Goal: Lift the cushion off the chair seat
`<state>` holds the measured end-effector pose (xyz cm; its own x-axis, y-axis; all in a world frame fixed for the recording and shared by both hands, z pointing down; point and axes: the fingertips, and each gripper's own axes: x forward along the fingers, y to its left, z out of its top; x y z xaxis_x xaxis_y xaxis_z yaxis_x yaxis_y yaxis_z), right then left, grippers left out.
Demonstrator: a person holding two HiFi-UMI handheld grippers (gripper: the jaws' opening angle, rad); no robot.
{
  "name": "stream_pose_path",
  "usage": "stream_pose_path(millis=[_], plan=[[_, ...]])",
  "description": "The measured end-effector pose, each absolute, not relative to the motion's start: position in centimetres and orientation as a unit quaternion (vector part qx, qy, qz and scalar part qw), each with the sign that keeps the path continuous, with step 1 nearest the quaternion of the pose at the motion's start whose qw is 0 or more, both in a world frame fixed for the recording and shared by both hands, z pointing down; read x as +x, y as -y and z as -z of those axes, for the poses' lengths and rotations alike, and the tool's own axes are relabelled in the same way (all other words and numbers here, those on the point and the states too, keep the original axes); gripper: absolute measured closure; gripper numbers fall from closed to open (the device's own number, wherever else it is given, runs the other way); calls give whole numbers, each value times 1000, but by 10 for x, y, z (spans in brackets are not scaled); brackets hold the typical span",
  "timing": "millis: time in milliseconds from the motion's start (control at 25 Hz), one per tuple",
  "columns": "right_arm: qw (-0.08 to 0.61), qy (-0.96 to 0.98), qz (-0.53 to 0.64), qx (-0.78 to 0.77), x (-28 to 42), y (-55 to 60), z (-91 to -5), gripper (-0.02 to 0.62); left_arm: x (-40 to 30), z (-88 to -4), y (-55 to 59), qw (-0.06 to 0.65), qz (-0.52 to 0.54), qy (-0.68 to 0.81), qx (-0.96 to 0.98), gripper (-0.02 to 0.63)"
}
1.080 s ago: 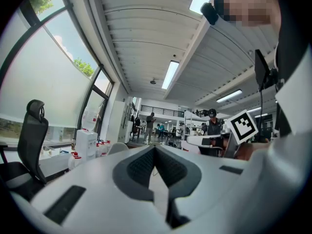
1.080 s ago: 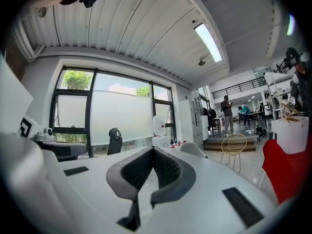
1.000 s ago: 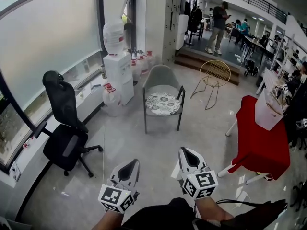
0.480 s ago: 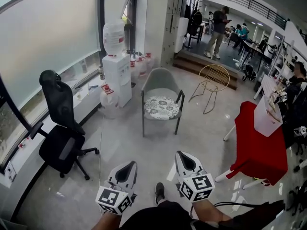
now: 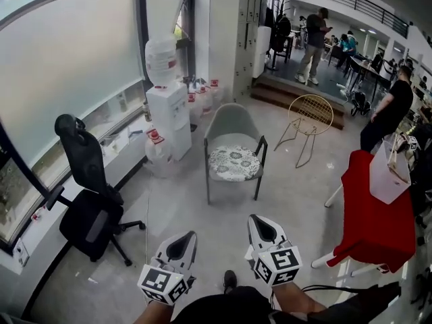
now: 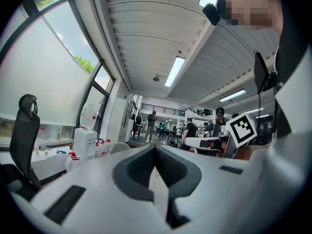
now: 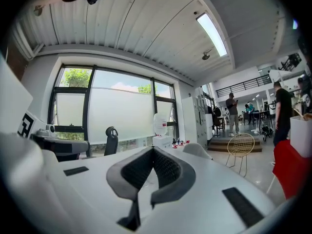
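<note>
A round floral cushion point(image 5: 234, 163) lies on the seat of a grey armchair point(image 5: 231, 123) in the middle of the head view. Both grippers are held low at the bottom of that view, well short of the chair and pointing level toward it. My left gripper point(image 5: 187, 235) is shut with nothing in it. My right gripper point(image 5: 255, 219) is shut and empty too. In the left gripper view the jaw tips of my left gripper point(image 6: 155, 147) meet, and the chair's back point(image 6: 118, 147) shows far off. My right gripper point(image 7: 153, 149) is likewise closed in its own view. The cushion is hidden in both gripper views.
A black office chair point(image 5: 88, 194) stands at the left by the window. A water dispenser point(image 5: 167, 110) with spare bottles is left of the armchair. A gold wire chair point(image 5: 309, 113) is behind it to the right. A red-covered table point(image 5: 376, 214) stands at the right, with a person in black point(image 5: 388, 110) beyond it.
The armchair has drawn slightly nearer as the person walks toward it with both grippers still shut. A person in black has come into view at the right.
</note>
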<state>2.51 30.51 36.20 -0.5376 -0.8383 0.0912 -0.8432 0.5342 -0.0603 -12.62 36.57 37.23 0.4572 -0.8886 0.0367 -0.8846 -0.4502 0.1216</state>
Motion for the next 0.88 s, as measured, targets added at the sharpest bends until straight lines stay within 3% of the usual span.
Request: stream_pose_path(millis=[880], plan=[[-13,875,-65,480,103,-139,-358,589,-43,-359,-193,54,-32,518,853,598]])
